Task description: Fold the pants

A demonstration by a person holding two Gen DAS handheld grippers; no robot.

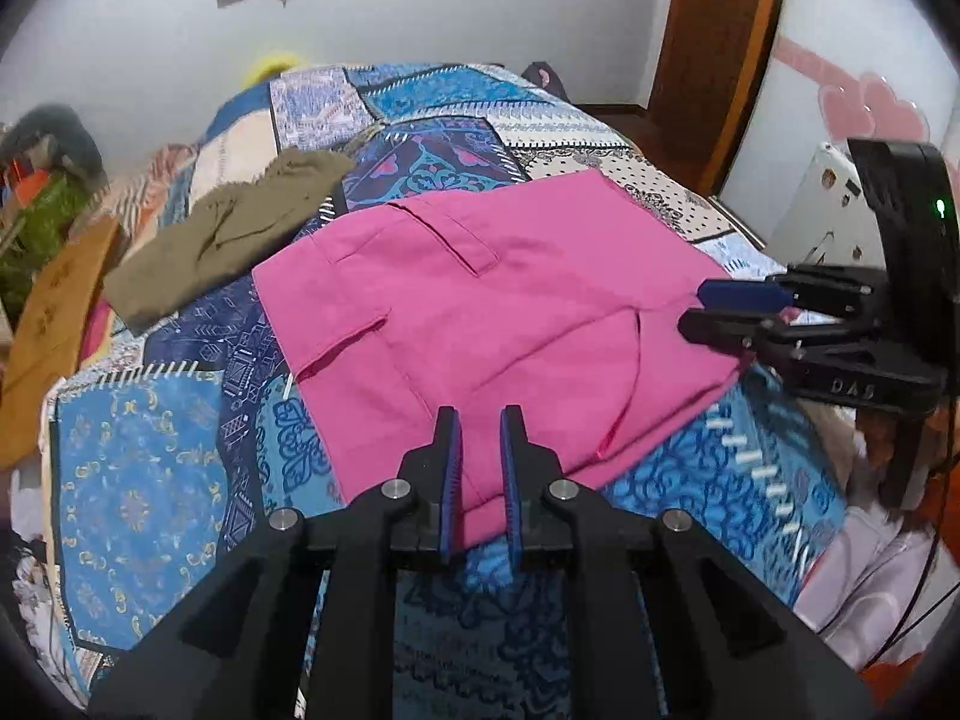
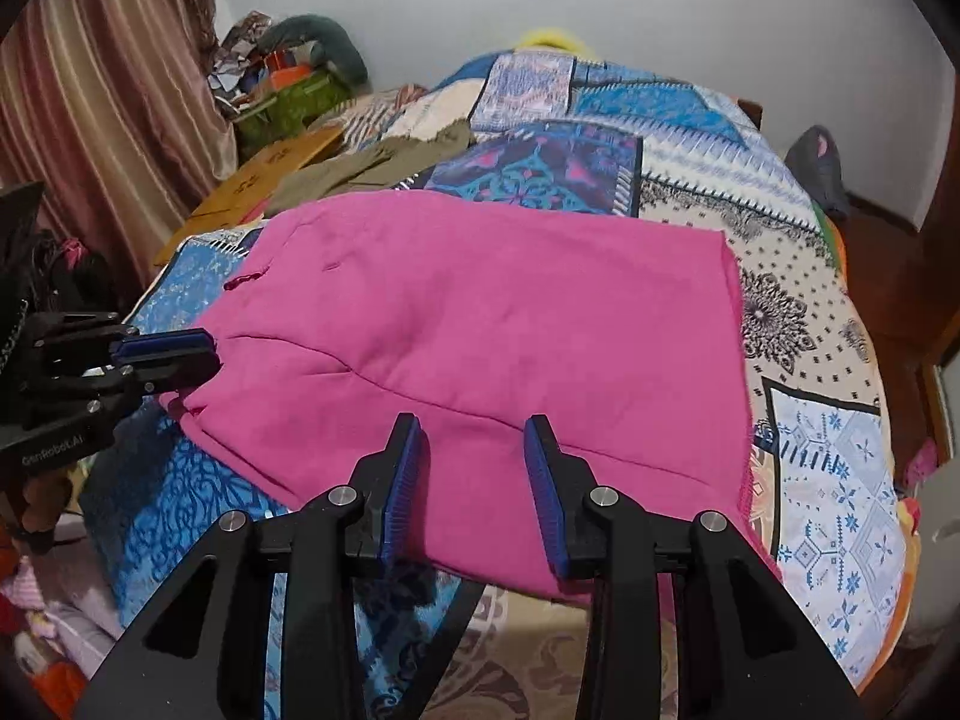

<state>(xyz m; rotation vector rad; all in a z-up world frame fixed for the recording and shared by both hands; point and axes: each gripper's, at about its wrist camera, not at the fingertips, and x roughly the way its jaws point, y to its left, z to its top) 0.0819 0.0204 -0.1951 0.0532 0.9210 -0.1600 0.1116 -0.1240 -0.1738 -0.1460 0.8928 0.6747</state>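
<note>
Pink pants [image 1: 480, 306] lie folded flat on a patchwork bedspread [image 1: 138, 480]; they also show in the right wrist view [image 2: 480, 324]. My left gripper [image 1: 482, 420] is open with a narrow gap, above the near edge of the pants, holding nothing. It also shows at the left of the right wrist view [image 2: 180, 360], beside the pants' left edge. My right gripper [image 2: 477, 432] is open, hovering over the near edge of the pants. In the left wrist view it [image 1: 702, 309] sits at the pants' right edge.
Olive-green pants [image 1: 228, 234] lie on the bed beyond the pink ones. A brown cardboard piece [image 1: 54, 324] lies at the bed's left side. Clutter and a curtain [image 2: 90, 102] stand at the far left. A wooden door frame [image 1: 714, 48] is at the right.
</note>
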